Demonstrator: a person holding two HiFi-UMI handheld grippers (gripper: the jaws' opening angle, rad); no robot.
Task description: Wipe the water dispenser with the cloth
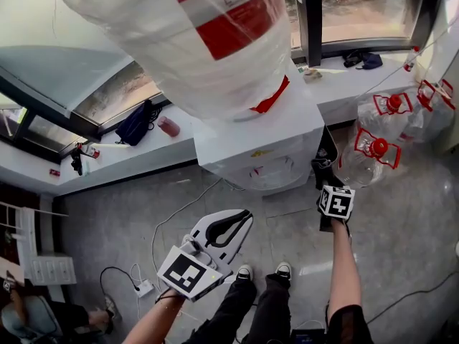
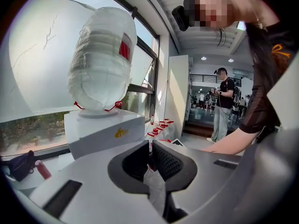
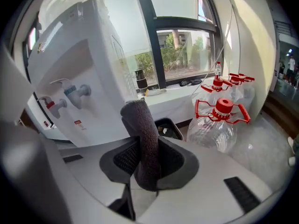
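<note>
The white water dispenser (image 1: 262, 138) stands in front of me with a large wrapped bottle (image 1: 186, 34) upside down on top. My right gripper (image 1: 324, 165) is at the dispenser's right side, shut on a dark grey cloth (image 3: 142, 134) that stands up out of the jaws. The right gripper view shows the dispenser's front (image 3: 88, 64) to the left, with a blue tap (image 3: 77, 91) and a red tap (image 3: 52, 106). My left gripper (image 1: 242, 217) hangs low, short of the dispenser's front, shut with nothing in it. In the left gripper view (image 2: 150, 155) it points at the dispenser (image 2: 103, 134).
Several spare water bottles with red caps (image 1: 376, 149) lie on the floor right of the dispenser. A window ledge (image 1: 107, 165) behind holds a dark bag (image 1: 136, 124). A power strip with cables (image 1: 143, 287) lies on the floor at left. A person (image 2: 222, 104) stands further off.
</note>
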